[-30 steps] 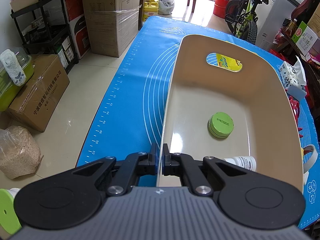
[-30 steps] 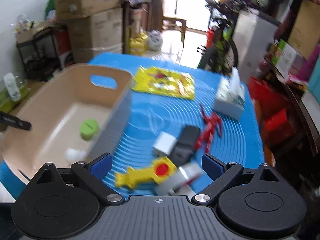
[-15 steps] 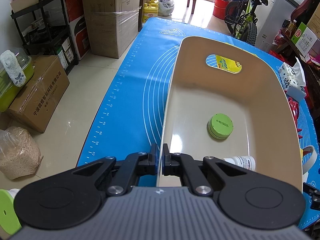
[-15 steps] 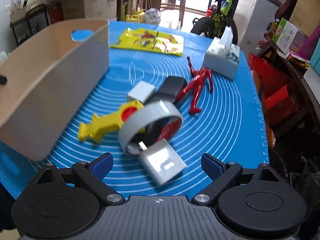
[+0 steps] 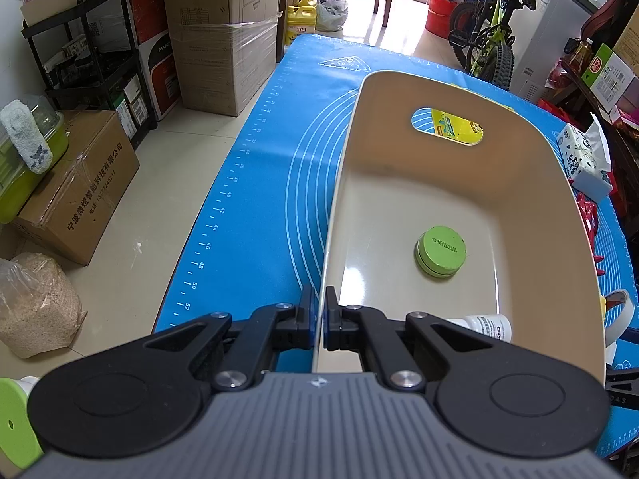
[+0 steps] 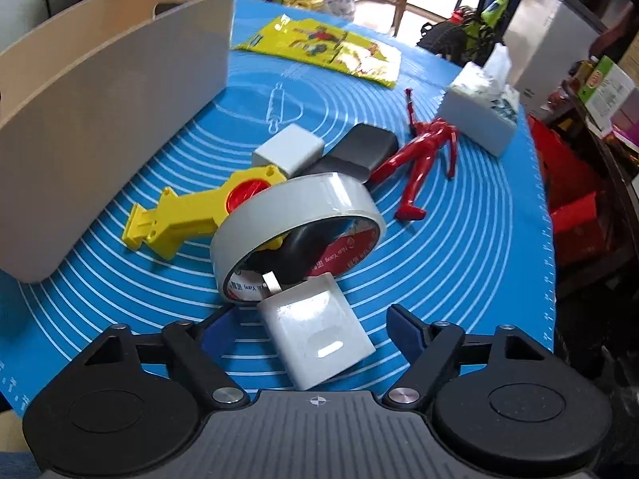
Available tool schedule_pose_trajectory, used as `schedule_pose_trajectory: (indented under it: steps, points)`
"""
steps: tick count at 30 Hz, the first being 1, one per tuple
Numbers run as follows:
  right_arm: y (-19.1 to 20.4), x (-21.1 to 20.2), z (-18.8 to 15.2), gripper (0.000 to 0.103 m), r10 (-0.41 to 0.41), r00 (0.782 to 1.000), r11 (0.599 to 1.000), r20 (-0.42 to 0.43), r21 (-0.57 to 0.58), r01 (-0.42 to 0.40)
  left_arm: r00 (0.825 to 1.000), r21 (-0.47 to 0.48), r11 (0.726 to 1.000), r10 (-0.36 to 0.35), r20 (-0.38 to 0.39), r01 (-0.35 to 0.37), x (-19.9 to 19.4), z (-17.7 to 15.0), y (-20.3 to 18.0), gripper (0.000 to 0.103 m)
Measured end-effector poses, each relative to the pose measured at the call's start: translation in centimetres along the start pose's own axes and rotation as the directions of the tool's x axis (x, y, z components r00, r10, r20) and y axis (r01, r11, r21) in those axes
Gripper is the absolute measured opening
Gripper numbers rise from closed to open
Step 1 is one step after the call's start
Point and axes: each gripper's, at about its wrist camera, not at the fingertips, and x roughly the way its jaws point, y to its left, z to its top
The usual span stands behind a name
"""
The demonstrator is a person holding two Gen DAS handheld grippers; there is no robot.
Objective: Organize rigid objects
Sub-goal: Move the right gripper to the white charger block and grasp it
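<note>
My left gripper point(image 5: 319, 313) is shut on the near left rim of the beige bin point(image 5: 559, 207). Inside the bin lie a green round tin point(image 5: 440, 251) and a white tube point(image 5: 489, 325). In the right wrist view my right gripper point(image 6: 309, 321) is low over the blue mat, jaws closing. A white charger plug point(image 6: 315, 343) lies between its fingers, and a gap shows on each side. Its prongs reach into a grey tape roll point(image 6: 295, 211) that leans just beyond it. A yellow toy point(image 6: 187, 219) lies left of the roll.
Beyond the roll lie a small white block point(image 6: 289, 147), a black case point(image 6: 359, 151) and a red figure point(image 6: 427, 155). A tissue pack point(image 6: 479, 115) and a yellow packet point(image 6: 327, 48) sit farther back. The bin's wall point(image 6: 100, 119) stands on the left. The mat's edge point(image 6: 547, 239) runs on the right.
My right gripper has come down toward the mat and closer to the charger plug, which now lies between its narrowing fingers. The left gripper and the bin have not moved.
</note>
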Motion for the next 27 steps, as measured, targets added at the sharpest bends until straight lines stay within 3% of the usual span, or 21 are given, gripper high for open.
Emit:
schedule_pose_trajectory:
  steps: [3, 4, 12, 19, 27]
  points:
    - [-0.2, 0.1, 0.0, 0.074, 0.029, 1.0, 1.0, -0.006, -0.002, -0.029, 1.0, 0.0, 1.0, 0.0, 0.0, 0.0, 0.0, 0.0, 0.0, 0.005]
    - [-0.4, 0.0, 0.0, 0.066, 0.05, 0.999, 0.999, -0.008, 0.009, -0.05, 1.0, 0.0, 1.0, 0.0, 0.0, 0.0, 0.0, 0.0, 0.0, 0.005]
    - [-0.3, -1.3, -1.0, 0.055, 0.0, 1.0, 1.0, 0.003, 0.013, 0.0, 1.0, 0.0, 1.0, 0.0, 0.0, 0.0, 0.0, 0.0, 0.0, 0.005]
    - [-1.0, -2.6, -2.9, 0.053, 0.032, 0.999, 0.994, 0.008, 0.108, -0.033, 1.0, 0.0, 1.0, 0.0, 0.0, 0.0, 0.0, 0.0, 0.0, 0.005]
    - [-1.9, -4.9, -3.8, 0.052, 0.012, 0.998, 0.982, 0.061, 0.186, -0.023, 1.0, 0.0, 1.0, 0.001, 0.0, -0.001, 0.0, 0.0, 0.0, 0.005]
